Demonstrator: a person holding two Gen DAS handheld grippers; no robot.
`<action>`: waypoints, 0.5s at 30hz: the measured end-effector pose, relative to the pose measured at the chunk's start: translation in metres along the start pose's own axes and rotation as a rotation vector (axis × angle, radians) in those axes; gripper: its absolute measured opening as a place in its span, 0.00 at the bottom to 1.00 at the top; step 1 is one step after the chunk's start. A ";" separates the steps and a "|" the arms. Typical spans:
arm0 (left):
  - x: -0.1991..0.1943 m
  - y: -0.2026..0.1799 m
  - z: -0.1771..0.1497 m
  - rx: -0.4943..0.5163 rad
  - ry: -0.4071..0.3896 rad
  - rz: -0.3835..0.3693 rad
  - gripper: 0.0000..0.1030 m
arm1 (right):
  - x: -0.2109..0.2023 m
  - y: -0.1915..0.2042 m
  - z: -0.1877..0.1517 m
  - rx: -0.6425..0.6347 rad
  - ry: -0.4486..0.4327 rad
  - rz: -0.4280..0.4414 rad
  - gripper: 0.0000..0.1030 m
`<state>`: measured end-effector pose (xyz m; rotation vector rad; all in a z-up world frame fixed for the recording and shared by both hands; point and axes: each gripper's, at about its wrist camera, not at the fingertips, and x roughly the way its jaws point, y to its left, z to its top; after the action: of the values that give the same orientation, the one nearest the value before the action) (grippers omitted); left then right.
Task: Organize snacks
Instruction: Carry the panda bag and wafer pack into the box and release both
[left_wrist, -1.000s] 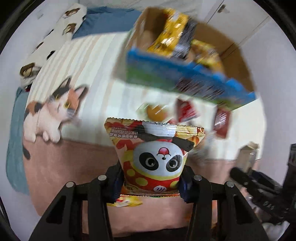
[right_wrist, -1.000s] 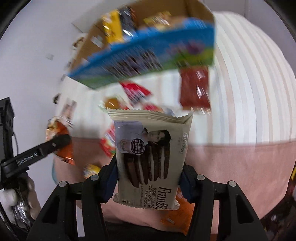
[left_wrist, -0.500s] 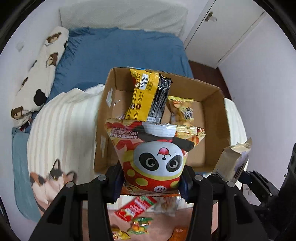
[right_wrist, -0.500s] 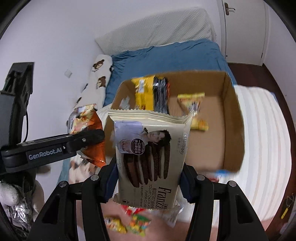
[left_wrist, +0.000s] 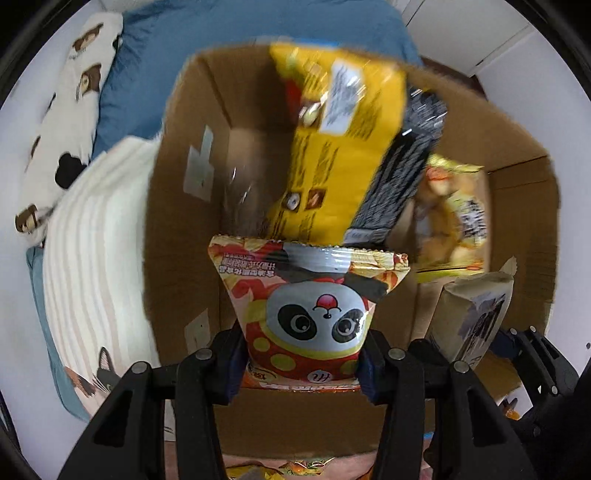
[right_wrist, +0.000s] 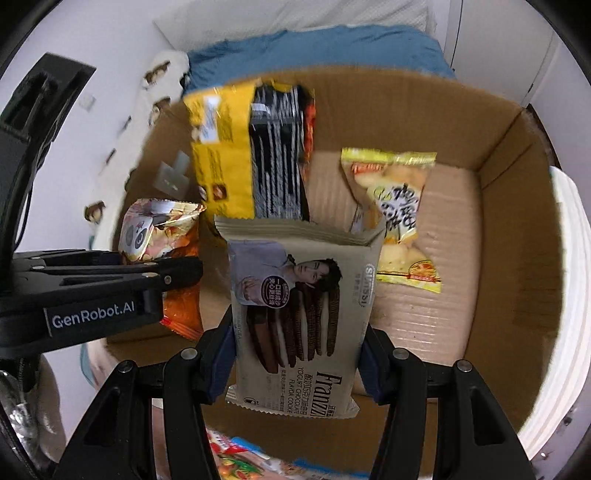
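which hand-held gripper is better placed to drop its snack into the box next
Right, probably. The right hand-held gripper holds the cookie pack over bare floor of the cardboard box. The left hand-held gripper holds the panda bag near the box's wall, beside the upright yellow bag.

Both wrist cameras look steeply down along their fingers, close above the open box (left_wrist: 177, 192) on the bed (left_wrist: 92, 236). They share its inside (the yellow bag (left_wrist: 340, 147) (right_wrist: 221, 147) appears in both), and each catches the other gripper at its edge.
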<state>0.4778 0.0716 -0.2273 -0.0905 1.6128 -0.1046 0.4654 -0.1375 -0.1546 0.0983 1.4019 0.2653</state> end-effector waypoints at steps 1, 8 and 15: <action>0.006 0.002 0.001 -0.005 0.013 -0.005 0.45 | 0.007 -0.001 0.000 0.003 0.015 0.006 0.58; 0.025 0.015 -0.001 -0.028 0.036 -0.019 0.94 | 0.042 -0.004 0.005 0.015 0.127 0.006 0.79; 0.019 0.021 -0.006 -0.038 0.013 -0.026 0.94 | 0.037 -0.005 0.008 0.028 0.135 -0.006 0.94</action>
<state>0.4714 0.0905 -0.2482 -0.1407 1.6272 -0.0948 0.4787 -0.1329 -0.1895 0.1009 1.5404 0.2506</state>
